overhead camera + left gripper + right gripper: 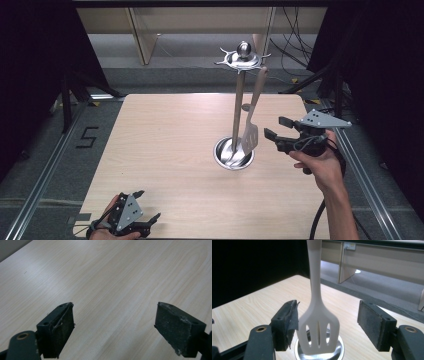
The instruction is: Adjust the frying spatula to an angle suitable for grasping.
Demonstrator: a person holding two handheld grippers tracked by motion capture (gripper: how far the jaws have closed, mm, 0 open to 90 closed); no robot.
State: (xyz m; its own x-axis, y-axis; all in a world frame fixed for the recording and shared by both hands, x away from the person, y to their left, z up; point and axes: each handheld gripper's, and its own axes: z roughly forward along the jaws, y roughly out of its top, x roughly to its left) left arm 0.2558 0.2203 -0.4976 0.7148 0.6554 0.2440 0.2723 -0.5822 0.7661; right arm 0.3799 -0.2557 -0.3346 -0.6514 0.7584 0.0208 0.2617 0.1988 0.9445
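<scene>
Spread wide, the right gripper (328, 326) frames the hanging slotted spatula (319, 325) between its jaws (likely light, stiff, free-swinging), its narrow neck just above offering the surest hold.

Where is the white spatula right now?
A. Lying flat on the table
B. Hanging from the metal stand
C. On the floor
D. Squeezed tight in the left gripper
B: the spatula hangs from a hook at the top of the metal stand, its slotted blade above the round base, while the right gripper sits open next to it without touching.
</scene>
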